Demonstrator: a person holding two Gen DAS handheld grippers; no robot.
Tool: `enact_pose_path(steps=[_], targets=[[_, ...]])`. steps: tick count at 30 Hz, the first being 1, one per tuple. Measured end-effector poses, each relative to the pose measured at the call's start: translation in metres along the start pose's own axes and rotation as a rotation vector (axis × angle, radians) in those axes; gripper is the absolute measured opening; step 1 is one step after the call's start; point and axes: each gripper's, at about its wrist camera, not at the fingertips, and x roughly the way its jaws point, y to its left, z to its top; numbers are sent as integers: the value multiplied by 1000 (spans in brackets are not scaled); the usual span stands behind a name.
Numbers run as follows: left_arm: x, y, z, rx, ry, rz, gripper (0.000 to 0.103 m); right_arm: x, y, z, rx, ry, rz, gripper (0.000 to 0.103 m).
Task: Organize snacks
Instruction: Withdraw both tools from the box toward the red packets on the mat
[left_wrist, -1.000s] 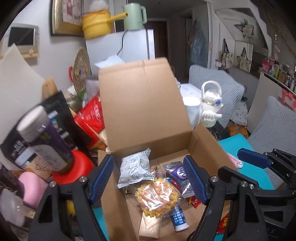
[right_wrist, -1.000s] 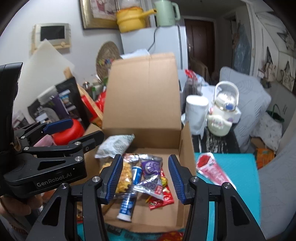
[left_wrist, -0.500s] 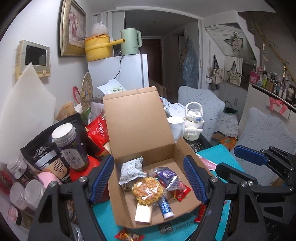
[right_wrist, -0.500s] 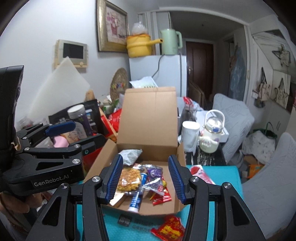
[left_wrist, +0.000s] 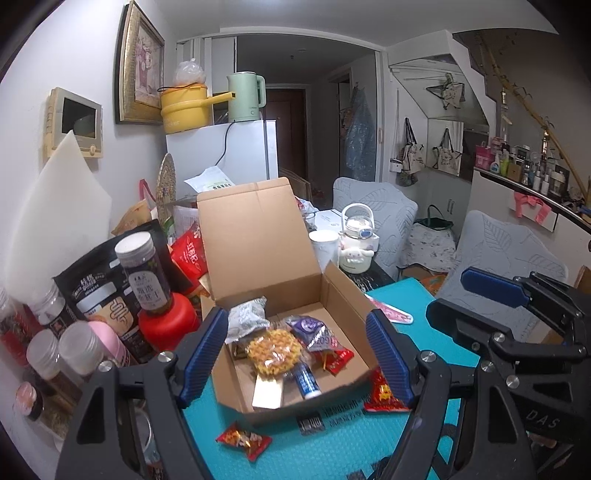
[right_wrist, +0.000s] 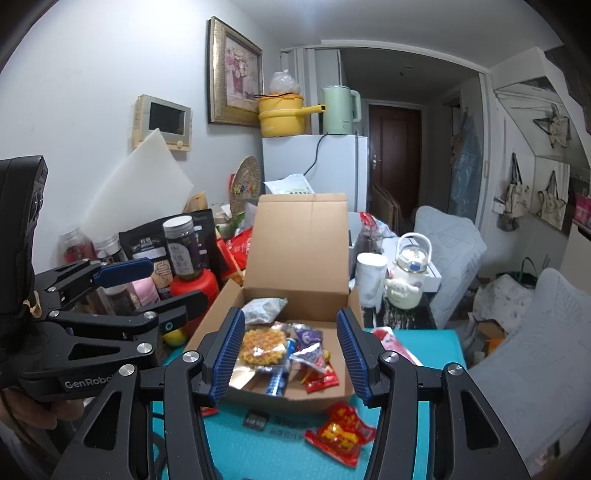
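An open cardboard box (left_wrist: 347, 295) (right_wrist: 229, 306) stands on the teal mat (left_wrist: 332, 454) with its lid up. Inside lie several snacks, among them a yellow waffle packet (left_wrist: 271, 350) (right_wrist: 264, 347). Loose red packets lie on the mat in front of the box (left_wrist: 243, 439) (left_wrist: 384, 395) (right_wrist: 341, 434), and a pink packet (left_wrist: 388, 314) lies to its right. My left gripper (left_wrist: 297, 354) hangs open, back from the box, and holds nothing. Beside it my right gripper (right_wrist: 291, 354) is opening its jaws, with nothing between them.
Jars (left_wrist: 77, 347), a dark bottle (left_wrist: 142, 273) on a red container (left_wrist: 168, 325) and snack bags crowd the left. A white cup (right_wrist: 371, 280) and a white kettle (right_wrist: 406, 284) stand right of the box. Grey padded chairs (left_wrist: 498, 258) are further right.
Both grippers have drawn back and risen from the box, which looks smaller now. Red packets on the mat in front have come into view. The right jaws stand slightly wider.
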Motion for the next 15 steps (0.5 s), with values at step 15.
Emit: enact_pose_path(steps=[15], targets=[[-18,11,-51,-44,45,-29,77,-15,15,-44,16,36,10,60]])
